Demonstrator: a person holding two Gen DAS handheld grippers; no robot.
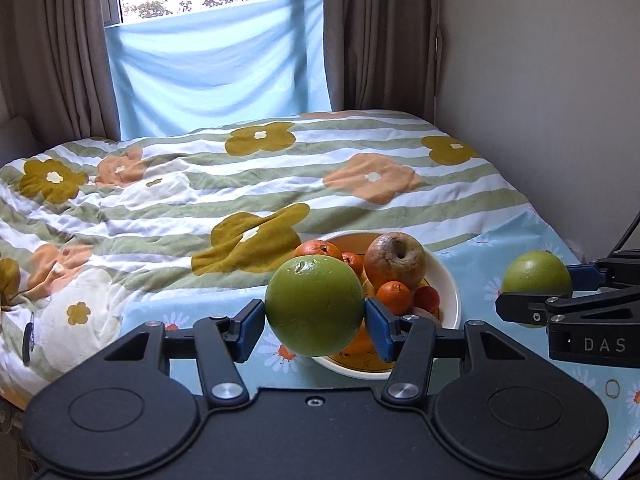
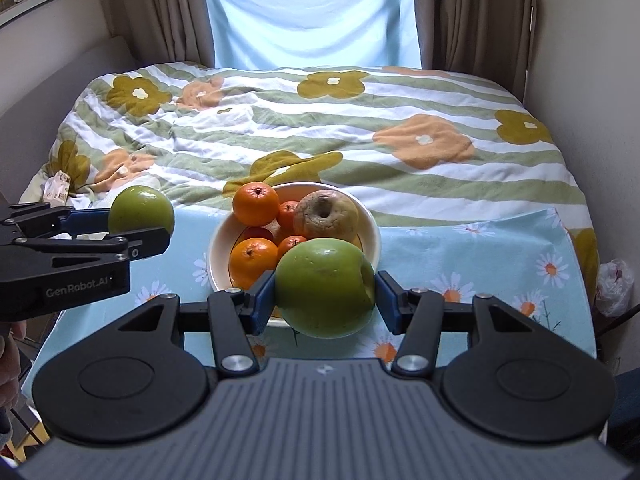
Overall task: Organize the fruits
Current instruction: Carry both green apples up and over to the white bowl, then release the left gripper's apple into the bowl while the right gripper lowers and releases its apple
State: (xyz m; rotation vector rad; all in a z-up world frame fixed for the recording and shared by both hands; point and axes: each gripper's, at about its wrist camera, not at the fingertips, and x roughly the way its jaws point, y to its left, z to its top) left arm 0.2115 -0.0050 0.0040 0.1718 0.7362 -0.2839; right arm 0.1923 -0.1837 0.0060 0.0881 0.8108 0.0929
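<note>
My left gripper [image 1: 315, 322] is shut on a green apple [image 1: 314, 306] and holds it above the near left side of a white bowl [image 1: 450, 284]. My right gripper [image 2: 325, 295] is shut on a second green apple [image 2: 325, 288], held above the bowl's near rim [image 2: 216, 244]. The bowl holds several oranges [image 2: 255, 204] and a wrinkled brown apple [image 2: 326, 216]. Each gripper shows in the other's view: the right one [image 1: 536, 300] with its apple [image 1: 536, 274], the left one [image 2: 120, 236] with its apple [image 2: 141, 210].
The bowl stands on a light blue daisy tablecloth [image 2: 460, 248]. Behind it lies a bed with a striped flower quilt [image 2: 320, 120]. Curtains [image 1: 380, 32] and a window are at the back, a wall [image 1: 540, 80] at the right. A plastic bag [image 2: 614, 284] sits right of the table.
</note>
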